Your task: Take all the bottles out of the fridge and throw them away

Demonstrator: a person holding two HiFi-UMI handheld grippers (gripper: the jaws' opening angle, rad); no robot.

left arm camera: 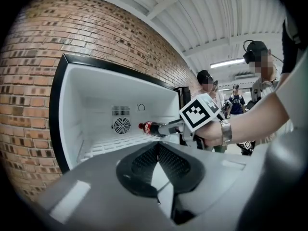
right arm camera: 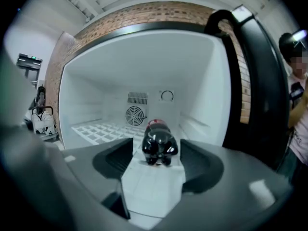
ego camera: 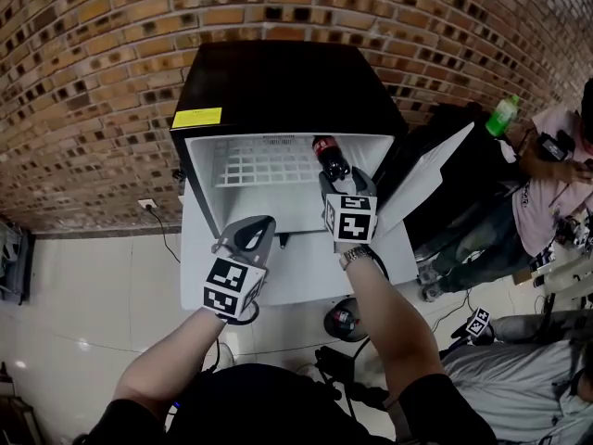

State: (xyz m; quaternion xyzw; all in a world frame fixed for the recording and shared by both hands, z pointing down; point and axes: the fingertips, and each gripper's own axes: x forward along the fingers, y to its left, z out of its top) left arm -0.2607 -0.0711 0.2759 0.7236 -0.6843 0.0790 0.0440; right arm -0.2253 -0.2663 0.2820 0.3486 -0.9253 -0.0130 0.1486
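Jaws of the right gripper [right arm camera: 156, 153] stand wide apart, with the cola bottle [right arm camera: 159, 137] lying between them, base nearest, inside the open fridge [right arm camera: 207, 81]. Neither pad seems to press it. To grip well, I judge they should reach slightly deeper along the body, centre it, then close squarely before drawing it out. The left gripper [left arm camera: 158, 150] has its jaws closed together on nothing, the fridge ahead of them.
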